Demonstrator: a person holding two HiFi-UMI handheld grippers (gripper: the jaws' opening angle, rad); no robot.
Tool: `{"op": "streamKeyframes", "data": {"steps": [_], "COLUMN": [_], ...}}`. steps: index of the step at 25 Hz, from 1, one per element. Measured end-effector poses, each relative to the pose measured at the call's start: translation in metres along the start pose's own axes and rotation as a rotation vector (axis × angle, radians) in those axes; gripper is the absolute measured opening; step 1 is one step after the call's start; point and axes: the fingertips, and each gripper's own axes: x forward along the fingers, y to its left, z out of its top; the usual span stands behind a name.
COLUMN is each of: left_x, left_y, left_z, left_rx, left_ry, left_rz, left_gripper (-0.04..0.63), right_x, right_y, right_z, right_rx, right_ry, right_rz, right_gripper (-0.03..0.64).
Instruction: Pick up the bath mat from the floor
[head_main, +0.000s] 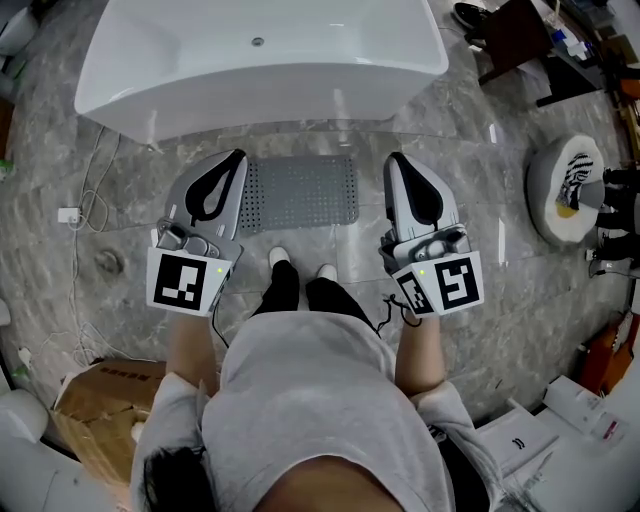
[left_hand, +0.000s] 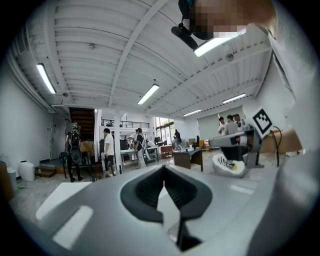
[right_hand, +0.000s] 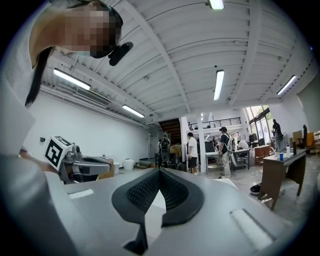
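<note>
The grey, perforated bath mat lies flat on the marbled floor, and neither tool touches it. The white bathtub stands just beyond the mat's far edge. Your white shoes are planted just short of its near edge.

Your left hand-held gripper hangs above the mat's left edge, and in the head view its body covers that edge. Your right hand-held gripper hangs just off the mat's right edge, with a strip of bare floor showing between them. Both point away from you, toward the tub side of the mat, so the mat sits between the two tools.

The left gripper view shows your left hand-held gripper clenched, its dark ribbed pads meeting at the tip with nothing between them. The right gripper view shows the same of your right one, pads together and empty. Both of these views look level across the room toward distant people and desks, and the mat does not appear in either.

A thin white cable trails on the floor well left of the mat. A cardboard box sits left of the mat and nearer to you.
</note>
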Motion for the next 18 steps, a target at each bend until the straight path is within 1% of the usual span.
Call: {"op": "streamKeyframes", "data": {"steps": [4, 8, 13, 18], "left_x": [0.005, 0.011, 0.022, 0.032], "left_y": [0.01, 0.014, 0.017, 0.017], "left_z": [-0.009, -0.016, -0.019, -0.043], "left_rx": [-0.015, -0.025, -0.028, -0.048], "left_ry": [0.006, 0.022, -0.011, 0.04], "left_rz": [-0.002, 0.009, 0.038, 0.066], "left_gripper": [0.002, 0.002, 0.002, 0.002], "right_x": [0.011, 0.016, 0.02, 0.027], "right_y": [0.001, -0.007, -0.025, -0.044], "right_z": [-0.005, -0.011, -0.022, -0.044], "right_rx": [-0.008, -0.008, -0.008, 0.0], "right_ry": [0.015, 0.029, 0.057, 0.095], "right_rz": [-0.007, -0.009, -0.007, -0.003], "right_gripper": [0.0, 0.0, 0.0, 0.0]}}
